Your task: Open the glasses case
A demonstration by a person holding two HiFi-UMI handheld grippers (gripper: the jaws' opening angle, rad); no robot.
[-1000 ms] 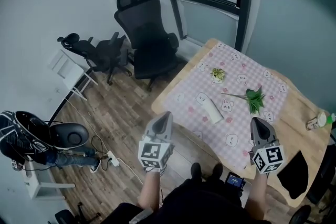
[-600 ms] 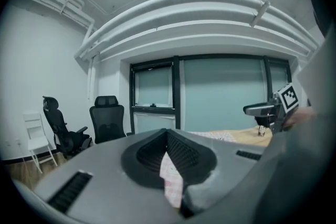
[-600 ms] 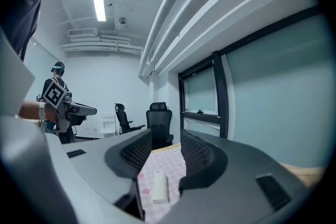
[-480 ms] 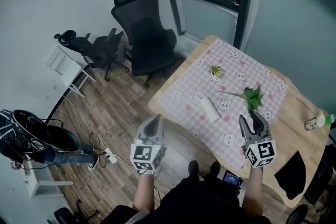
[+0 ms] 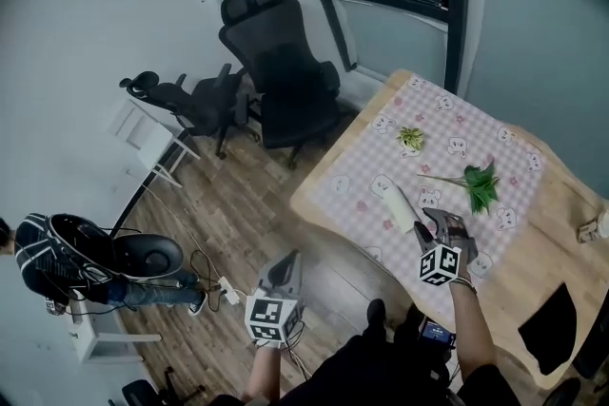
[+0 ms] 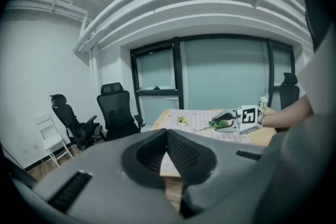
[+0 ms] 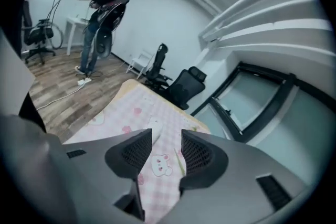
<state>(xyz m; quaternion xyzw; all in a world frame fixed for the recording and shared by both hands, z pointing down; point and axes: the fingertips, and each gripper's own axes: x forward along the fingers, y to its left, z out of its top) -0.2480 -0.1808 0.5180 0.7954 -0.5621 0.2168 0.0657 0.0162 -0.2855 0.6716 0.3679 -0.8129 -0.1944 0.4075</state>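
Glasses case (image 5: 400,207): white, elongated, lying flat on the pink checked cloth (image 5: 447,143) that covers part of the wooden desk (image 5: 561,228), near the desk's edge on the chair side. Right tool (image 5: 441,223): over the cloth, tips just beside the case's near end. In the right gripper view the right tool's (image 7: 166,139) jaws have just been opening and stand wide apart. Only cloth shows in the gap, and the case (image 7: 156,124) lies ahead, partly behind one jaw; no grip. Left tool (image 5: 288,266): off the desk, above the plank floor (image 5: 228,204), well apart from the case. In the left gripper view its (image 6: 167,134) jaw tips meet, with nothing between them. Also on the cloth: a green leafy sprig (image 5: 481,183) beyond the right tool and a small potted plant (image 5: 411,138) farther back.
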